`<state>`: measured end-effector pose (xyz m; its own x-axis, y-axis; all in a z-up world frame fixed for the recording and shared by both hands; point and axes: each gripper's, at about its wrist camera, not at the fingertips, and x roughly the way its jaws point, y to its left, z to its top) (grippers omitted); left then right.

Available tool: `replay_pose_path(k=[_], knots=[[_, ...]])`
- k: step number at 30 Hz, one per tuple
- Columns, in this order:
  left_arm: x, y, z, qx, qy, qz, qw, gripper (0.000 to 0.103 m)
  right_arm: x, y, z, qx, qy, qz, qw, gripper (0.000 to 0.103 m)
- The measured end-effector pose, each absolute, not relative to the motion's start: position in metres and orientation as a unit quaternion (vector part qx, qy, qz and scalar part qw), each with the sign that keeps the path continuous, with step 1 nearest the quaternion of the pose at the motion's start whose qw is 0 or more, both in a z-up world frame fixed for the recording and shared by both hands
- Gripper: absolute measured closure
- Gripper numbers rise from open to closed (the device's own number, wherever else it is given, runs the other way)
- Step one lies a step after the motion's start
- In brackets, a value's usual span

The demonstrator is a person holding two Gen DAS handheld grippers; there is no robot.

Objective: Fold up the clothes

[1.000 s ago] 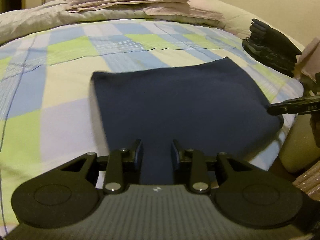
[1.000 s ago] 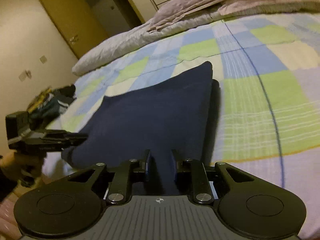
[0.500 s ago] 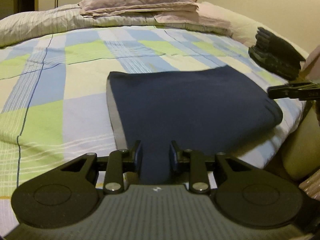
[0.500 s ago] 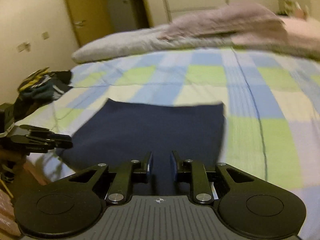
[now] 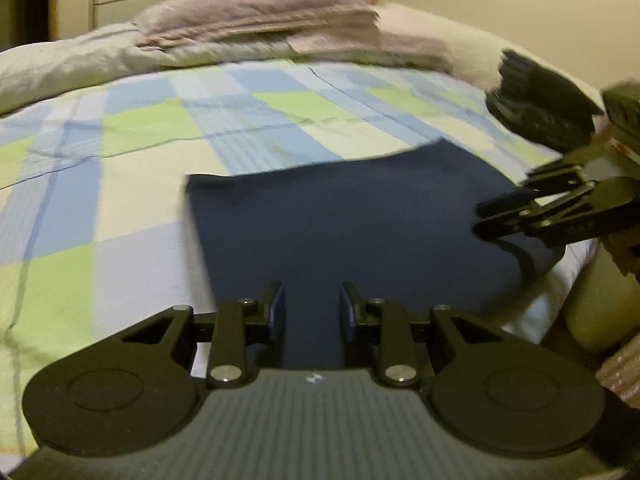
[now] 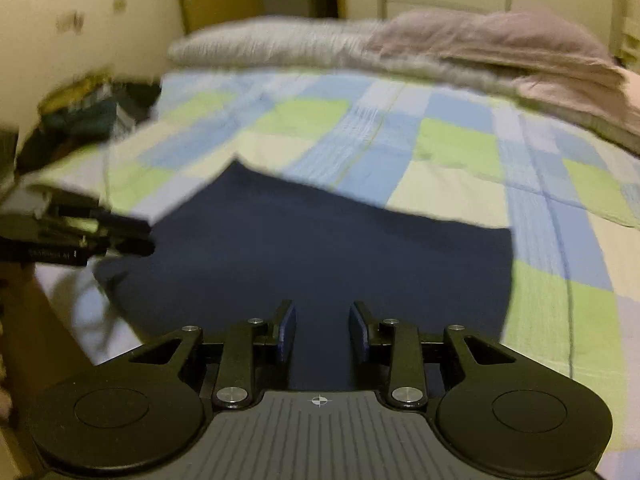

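Navy folded garment (image 5: 360, 232) now flat on checked bedspread (image 5: 120, 200), near the bed's front edge, as a neat rectangle. One second ago, in right wrist view, seen raised like a ridge toward the camera; now lying low and smooth (image 6: 320, 248). Left gripper (image 5: 312, 312) with fingers apart, only cloth behind the gap, nothing pinched. Right gripper (image 6: 322, 332) also released, hovering over the near part of the cloth. Both views blurred, so probably swinging at this moment. Seen from the left, right gripper higher than before, above the cloth's right edge. Judged: this fold laid down. Whether another fold or a move to the dark stack of clothes (image 5: 536, 116), not possible to tell.
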<state>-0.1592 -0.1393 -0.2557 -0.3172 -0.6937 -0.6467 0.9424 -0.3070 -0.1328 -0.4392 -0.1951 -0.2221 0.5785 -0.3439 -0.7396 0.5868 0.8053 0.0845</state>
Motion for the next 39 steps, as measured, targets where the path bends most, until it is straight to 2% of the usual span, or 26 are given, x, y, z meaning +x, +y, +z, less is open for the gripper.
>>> replay_pose_path(k=[9,15,26,31,35,39], knots=[[-0.198,-0.215,-0.261,0.266,0.238,-0.799,0.483,0.078,-0.452,-0.271,-0.217,0.189,0.357,-0.317,0.858,0.069],[-0.211,-0.251,-0.277,0.298,0.239,-0.792,0.477,0.073,-0.466,-0.328,-0.247,0.232,0.373,-0.345,0.830,0.069],[-0.210,-0.253,-0.274,0.327,0.232,-0.763,0.507,0.071,-0.471,-0.307,-0.226,0.208,0.359,-0.367,0.832,0.069],[-0.205,-0.239,-0.269,0.333,0.232,-0.751,0.520,0.071,-0.472,-0.253,-0.206,0.195,0.334,-0.332,0.860,0.069],[-0.202,-0.230,-0.268,0.334,0.230,-0.749,0.524,0.071,-0.477,-0.223,-0.216,0.242,0.322,-0.298,0.865,0.068],[-0.200,-0.225,-0.269,0.333,0.231,-0.748,0.526,0.070,-0.483,-0.208,-0.233,0.235,0.315,-0.306,0.867,0.068]])
